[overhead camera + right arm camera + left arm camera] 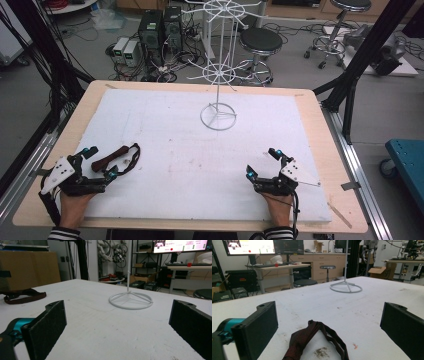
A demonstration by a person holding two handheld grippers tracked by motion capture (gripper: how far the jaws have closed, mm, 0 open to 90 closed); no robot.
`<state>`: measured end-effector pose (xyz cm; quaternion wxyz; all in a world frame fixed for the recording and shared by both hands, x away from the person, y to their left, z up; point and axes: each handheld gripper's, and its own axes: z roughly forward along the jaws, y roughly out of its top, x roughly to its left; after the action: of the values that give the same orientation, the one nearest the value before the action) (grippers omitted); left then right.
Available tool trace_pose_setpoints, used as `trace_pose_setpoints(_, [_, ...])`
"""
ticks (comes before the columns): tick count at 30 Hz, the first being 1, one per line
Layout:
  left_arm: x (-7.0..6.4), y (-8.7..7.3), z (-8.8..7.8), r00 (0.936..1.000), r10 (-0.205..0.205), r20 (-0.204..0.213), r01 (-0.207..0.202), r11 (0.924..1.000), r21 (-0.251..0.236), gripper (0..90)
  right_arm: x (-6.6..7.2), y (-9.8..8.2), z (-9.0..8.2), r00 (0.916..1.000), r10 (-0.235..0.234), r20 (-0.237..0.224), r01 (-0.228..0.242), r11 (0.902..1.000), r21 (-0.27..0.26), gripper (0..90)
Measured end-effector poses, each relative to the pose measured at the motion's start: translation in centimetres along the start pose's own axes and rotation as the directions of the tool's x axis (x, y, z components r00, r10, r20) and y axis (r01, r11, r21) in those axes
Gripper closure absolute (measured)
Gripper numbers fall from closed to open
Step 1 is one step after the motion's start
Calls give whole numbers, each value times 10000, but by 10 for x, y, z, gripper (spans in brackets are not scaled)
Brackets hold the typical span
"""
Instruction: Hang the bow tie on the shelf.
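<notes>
A dark red necktie with a looped strap (116, 156) lies on the white board at the left. My left gripper (100, 162) is open, and its jaws stand on either side of the tie's near end without touching it. In the left gripper view the tie (312, 340) lies on the board between the wide-apart jaws. My right gripper (262, 162) rests open at the front right with nothing between its jaws. A white wire rack stand (218, 116) with spoked tiers rises at the middle back; its ring base (130, 300) lies ahead of the right gripper.
The white foam board (200, 150) covers a wooden table (320, 125). Black frame posts stand at both sides. Beyond the far edge are stools (260, 42), computer boxes and cables on the floor. A blue cart (407, 160) is at the right.
</notes>
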<state>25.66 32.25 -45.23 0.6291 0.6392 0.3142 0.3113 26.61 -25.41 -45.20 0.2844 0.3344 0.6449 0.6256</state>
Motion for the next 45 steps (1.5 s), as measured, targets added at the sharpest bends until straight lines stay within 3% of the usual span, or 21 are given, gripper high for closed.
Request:
trace_pose_setpoints(17, [1, 2, -1, 10000, 9, -4, -9, 10000, 38, 17, 0, 0, 0, 10000, -7, -17, 7, 10000, 11, 6])
trace_pose_setpoints(23, [2, 18, -5, 9996, 230, 187, -233, 9997, 117, 17, 0, 0, 0, 10000, -5, -3, 5, 10000, 25, 6])
trace_pose_setpoints(32, [8, 43, -5, 9969, 471, 631, -526, 9947, 881, 17, 0, 0, 0, 10000, -48, 4, 48, 10000, 5, 6])
trace_pose_setpoints(35, [12, 52, -5, 9949, 539, 853, -643, 9902, 1237, 17, 0, 0, 0, 10000, -50, 2, 50, 10000, 0, 6])
trace_pose_setpoints(39, [20, 66, -2, 9908, 659, 1183, -889, 9755, 2010, 17, 0, 0, 0, 10000, -33, 9, 33, 10000, -21, 6])
trace_pose_setpoints(40, [20, 66, -2, 9908, 659, 1183, -889, 9755, 2010, 17, 0, 0, 0, 10000, 1, -3, -1, 10000, -7, 6])
trace_pose_setpoints(41, [23, 72, 0, 9885, 711, 1331, -1012, 9665, 2357, 17, 0, 0, 0, 10000, -14, -13, 14, 10000, -17, 6])
trace_pose_setpoints(44, [28, 78, 4, 9851, 875, 1480, -1272, 9501, 2847, 17, -1, 0, 0, 10000, -60, 3, 60, 10000, -55, 6])
trace_pose_setpoints(45, [28, 78, 4, 9851, 875, 1480, -1272, 9501, 2847, 17, -1, 0, 0, 10000, -60, 3, 60, 10000, -55, 6])
